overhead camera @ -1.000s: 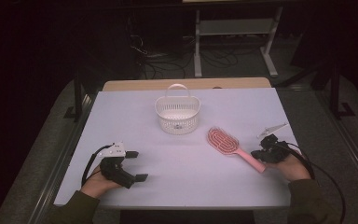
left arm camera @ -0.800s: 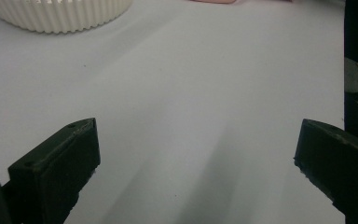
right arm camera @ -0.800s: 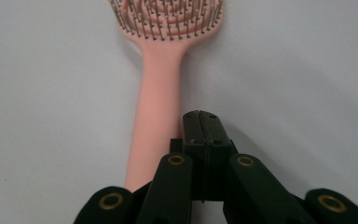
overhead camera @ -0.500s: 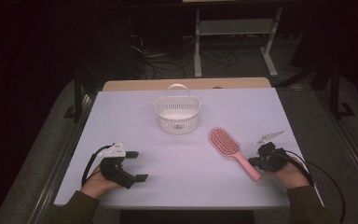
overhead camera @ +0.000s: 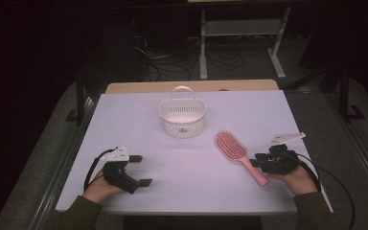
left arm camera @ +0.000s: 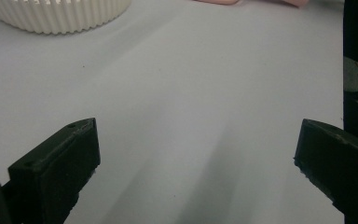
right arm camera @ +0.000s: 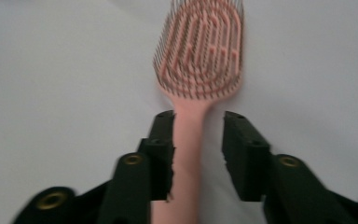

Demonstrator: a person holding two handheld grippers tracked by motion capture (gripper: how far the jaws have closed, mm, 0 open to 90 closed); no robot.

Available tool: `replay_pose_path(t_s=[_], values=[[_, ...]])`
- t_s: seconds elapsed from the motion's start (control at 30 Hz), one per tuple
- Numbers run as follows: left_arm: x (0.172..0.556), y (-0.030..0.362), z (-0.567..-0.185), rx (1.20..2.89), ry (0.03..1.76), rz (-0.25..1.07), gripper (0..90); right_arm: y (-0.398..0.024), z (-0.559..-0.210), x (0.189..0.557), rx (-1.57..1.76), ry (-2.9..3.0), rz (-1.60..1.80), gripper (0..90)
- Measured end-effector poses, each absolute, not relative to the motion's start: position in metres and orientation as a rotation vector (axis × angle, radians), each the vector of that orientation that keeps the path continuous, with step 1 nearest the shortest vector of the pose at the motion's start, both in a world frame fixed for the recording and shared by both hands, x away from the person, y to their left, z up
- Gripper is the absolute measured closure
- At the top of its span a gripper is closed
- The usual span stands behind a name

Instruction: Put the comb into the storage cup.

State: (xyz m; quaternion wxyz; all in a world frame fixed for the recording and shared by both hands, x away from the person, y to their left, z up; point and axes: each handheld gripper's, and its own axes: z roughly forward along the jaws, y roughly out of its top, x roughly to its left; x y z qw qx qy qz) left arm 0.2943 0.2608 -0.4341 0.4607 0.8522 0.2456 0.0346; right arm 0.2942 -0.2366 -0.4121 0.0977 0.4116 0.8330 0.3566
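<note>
High view sits above the person's edge of the table [overhead camera: 191, 191], looking forward and down, far enough to take in the whole top plus the dark floor and a shelf frame [overhead camera: 242, 38] beyond. Left gripper view rides low over the tabletop, close, looking between its own jaws toward the white basket [left arm camera: 58, 16], which the high view shares [overhead camera: 182, 116]. Right gripper view looks steeply down at very close range along the pink hairbrush [right arm camera: 198, 70], also shared with the high view [overhead camera: 235, 151].

Room dark; my tabletop [overhead camera: 191, 167] evenly lit from above, no glare. Soft shadows run from my left tool [left arm camera: 196, 172]. Right gripper view blurred, near edges softest; high view slightly grainy.
</note>
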Motion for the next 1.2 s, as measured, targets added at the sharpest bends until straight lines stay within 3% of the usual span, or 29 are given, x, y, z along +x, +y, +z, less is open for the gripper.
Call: replay_pose_path(t_s=[0.3, 0.6, 1.2], values=[[0.295, 0.261, -0.433, 2.098, 0.597, 0.091, 0.0, -0.212, -0.414, 0.286, 1.164, 2.411, 1.187, 23.2], [0.297, 0.261, -0.429, 2.093, 0.585, 0.095, 0.2, -0.199, -0.425, 0.282, 1.143, 2.405, 1.199, 0.1], [0.300, 0.264, -0.428, 2.076, 0.597, 0.087, 0.0, -0.198, -0.422, 0.283, 1.123, 2.409, 1.178, 0.0]])
